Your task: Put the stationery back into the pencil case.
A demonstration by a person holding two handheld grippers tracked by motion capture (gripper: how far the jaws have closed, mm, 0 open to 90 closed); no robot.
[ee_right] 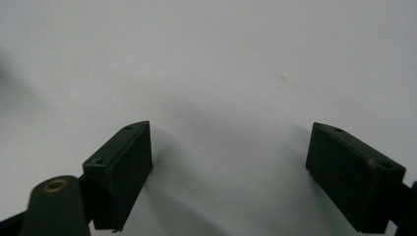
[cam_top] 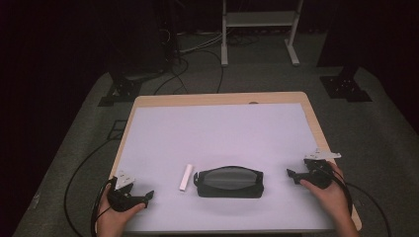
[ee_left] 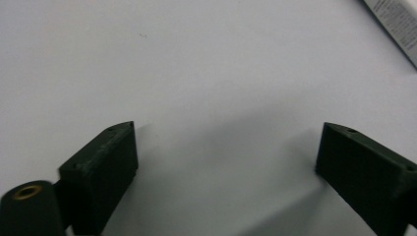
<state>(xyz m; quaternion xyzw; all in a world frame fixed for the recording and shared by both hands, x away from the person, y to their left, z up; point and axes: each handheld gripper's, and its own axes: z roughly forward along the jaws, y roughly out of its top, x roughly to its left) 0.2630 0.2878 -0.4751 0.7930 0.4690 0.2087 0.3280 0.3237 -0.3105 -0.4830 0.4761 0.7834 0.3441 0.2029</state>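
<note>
Black fingers (ee_left: 105, 172) of my left gripper (ee_left: 226, 167) are spread wide over bare white table (cam_top: 217, 128), nothing between them. My right gripper (ee_right: 228, 169) is likewise spread and empty. Both rest near the table's front edge, with a dark zipped pouch (cam_top: 229, 181) between them; a white tube (cam_top: 185, 177) lies just beside the pouch's left end.

Black pouch (cam_top: 229, 182), white tube (cam_top: 185, 177), pale lilac mat (cam_top: 217, 133), black tongs (cam_top: 148, 195).
</note>
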